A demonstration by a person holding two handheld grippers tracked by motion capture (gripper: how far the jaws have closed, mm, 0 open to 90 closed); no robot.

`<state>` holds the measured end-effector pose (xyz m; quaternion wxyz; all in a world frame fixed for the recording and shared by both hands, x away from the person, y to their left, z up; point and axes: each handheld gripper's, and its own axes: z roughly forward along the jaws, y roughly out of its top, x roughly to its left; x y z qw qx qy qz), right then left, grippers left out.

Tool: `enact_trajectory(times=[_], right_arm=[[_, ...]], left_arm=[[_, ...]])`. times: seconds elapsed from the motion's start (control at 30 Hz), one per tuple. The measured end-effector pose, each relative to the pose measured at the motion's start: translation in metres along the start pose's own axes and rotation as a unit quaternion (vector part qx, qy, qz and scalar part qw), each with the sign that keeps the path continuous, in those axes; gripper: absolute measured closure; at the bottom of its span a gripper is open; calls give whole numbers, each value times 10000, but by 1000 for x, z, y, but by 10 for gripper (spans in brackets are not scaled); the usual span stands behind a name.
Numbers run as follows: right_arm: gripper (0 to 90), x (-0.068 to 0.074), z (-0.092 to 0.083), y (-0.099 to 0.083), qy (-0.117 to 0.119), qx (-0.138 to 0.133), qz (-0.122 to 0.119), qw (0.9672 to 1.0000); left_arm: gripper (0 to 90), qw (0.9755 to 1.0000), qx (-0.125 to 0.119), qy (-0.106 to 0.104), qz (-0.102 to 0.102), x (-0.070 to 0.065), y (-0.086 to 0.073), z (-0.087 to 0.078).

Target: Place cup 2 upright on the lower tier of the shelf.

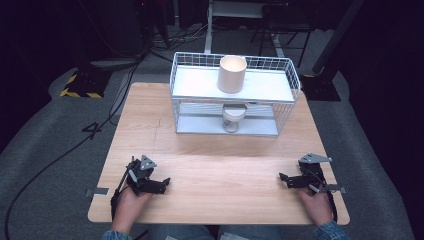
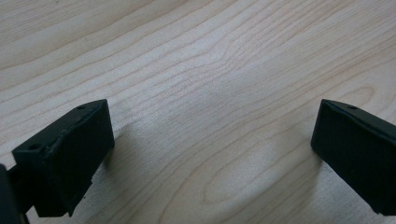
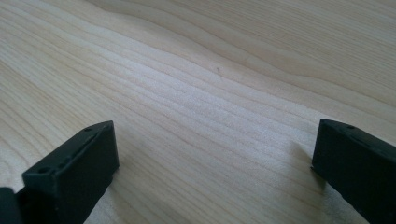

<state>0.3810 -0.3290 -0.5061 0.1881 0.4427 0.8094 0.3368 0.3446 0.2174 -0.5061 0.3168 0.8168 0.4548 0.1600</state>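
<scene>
A white wire rack (image 1: 235, 97) with two shelves stands at the back middle of the wooden table (image 1: 215, 150). A tall cream cup (image 1: 231, 74) stands upright on its upper shelf. A smaller white cup (image 1: 233, 118) sits on the lower shelf beneath it. My left gripper (image 1: 162, 184) rests on the table near the front left, held by a hand, jaws wide open over bare wood (image 2: 210, 140). My right gripper (image 1: 286, 181) rests near the front right, also open with bare wood (image 3: 210, 140) between its jaws. Both grippers are well in front of the rack.
The table's front edge (image 1: 215, 221) runs just behind the hands. Grey carpet surrounds the table, with black cables (image 1: 75, 145) on the left floor. A yellow-black striped base (image 1: 80, 85) and chair legs (image 1: 280, 35) stand beyond the table.
</scene>
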Motion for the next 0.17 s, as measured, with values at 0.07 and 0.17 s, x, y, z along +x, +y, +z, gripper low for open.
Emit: enact_trajectory(times=[0.07, 0.17], right_arm=[[3, 0, 0, 0, 1, 1, 1, 10000], [3, 0, 0, 0, -1, 0, -1, 10000]], left_arm=[[0, 10000, -4, 3, -3, 0, 0, 0], [0, 10000, 2, -2, -3, 0, 0, 0]])
